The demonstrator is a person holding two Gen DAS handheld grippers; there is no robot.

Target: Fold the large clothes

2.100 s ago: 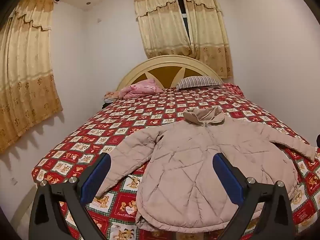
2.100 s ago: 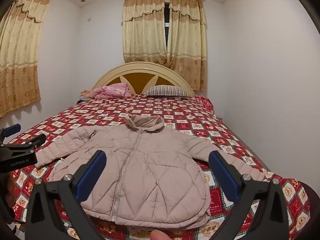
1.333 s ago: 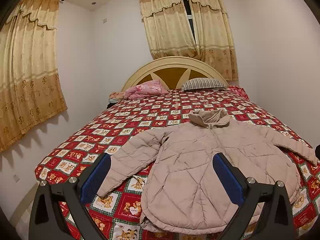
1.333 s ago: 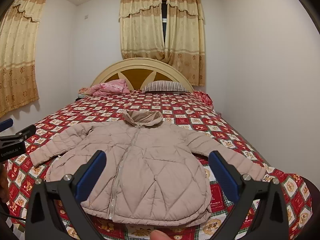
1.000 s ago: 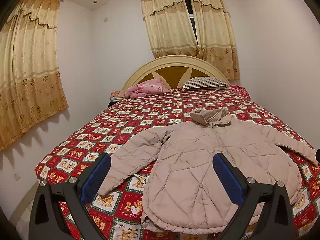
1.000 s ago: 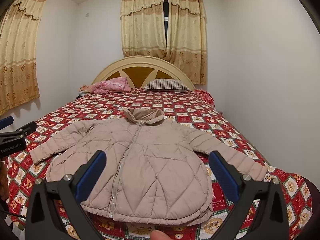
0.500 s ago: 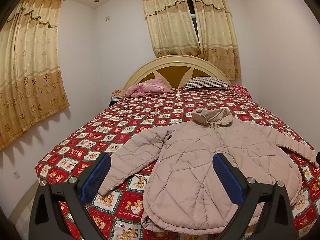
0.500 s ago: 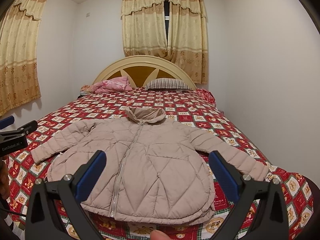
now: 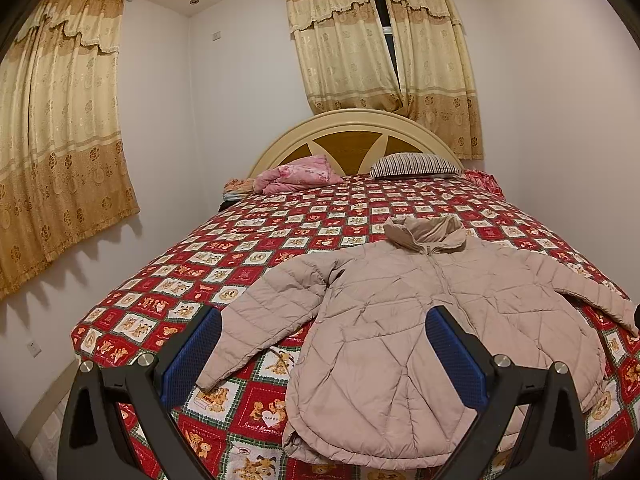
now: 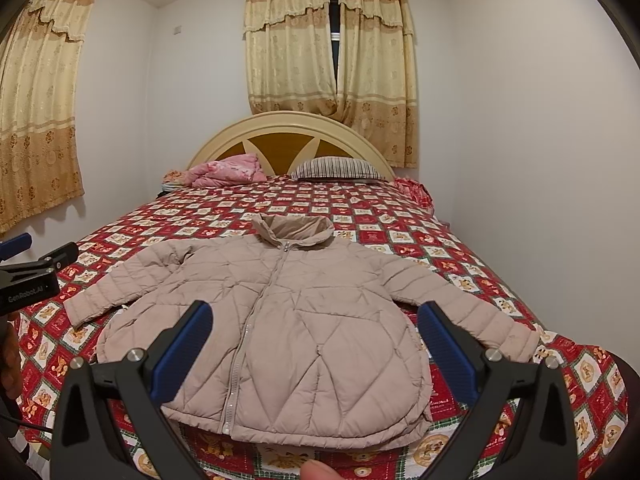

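My left tongs [image 9: 322, 344] and right tongs [image 10: 314, 338] hang released above the bed [image 10: 360, 216], grasping nothing; the beige quilted jacket [image 10: 288, 312] lies flat, sleeves spread, centre frame.

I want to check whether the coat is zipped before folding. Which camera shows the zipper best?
The right wrist view: the beige quilted puffer jacket lies almost square-on, its closed silver zipper visible from collar to hem. In the left wrist view the zipper is seen obliquely, and its lower part is lost behind that claw's finger.
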